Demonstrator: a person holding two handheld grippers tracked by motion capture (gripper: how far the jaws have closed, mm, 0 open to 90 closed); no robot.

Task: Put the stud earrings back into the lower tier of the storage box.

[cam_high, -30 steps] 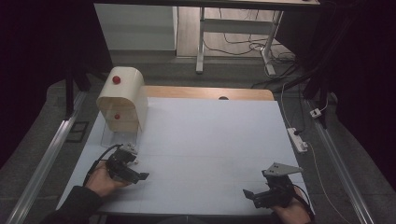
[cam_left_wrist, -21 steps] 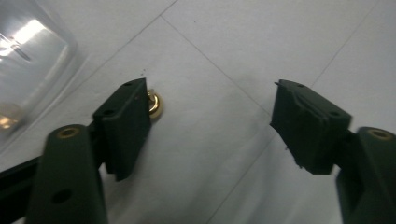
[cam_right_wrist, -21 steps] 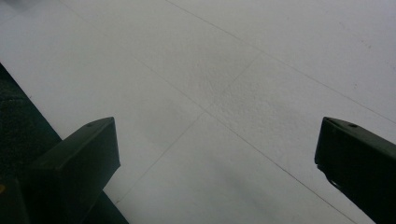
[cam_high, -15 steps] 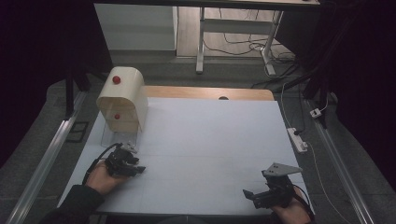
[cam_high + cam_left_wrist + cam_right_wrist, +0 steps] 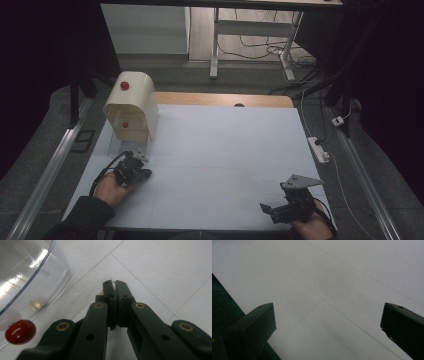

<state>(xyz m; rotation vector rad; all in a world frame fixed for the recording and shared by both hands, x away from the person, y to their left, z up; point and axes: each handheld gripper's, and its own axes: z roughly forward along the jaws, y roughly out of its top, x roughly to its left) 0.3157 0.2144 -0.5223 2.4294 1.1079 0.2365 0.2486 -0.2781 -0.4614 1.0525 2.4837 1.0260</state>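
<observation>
A cream dome-shaped box with two red knobs stands at the table's back left, and its clear curved door hangs open in front of it. My left gripper lies just in front of that door and to its right. In the left gripper view its jaws have just been closing and now meet with nothing between them. The clear door and a red knob lie to their left. My right gripper rests near the front right corner. It is open over bare white table.
The white table top has a wooden strip along its back edge. A white power strip lies on the floor to the right. A metal rail runs along the left side. Desk legs and cables stand beyond the table.
The left gripper's jaws have gone from spread apart to pressed together. Both hands have kept their places.
</observation>
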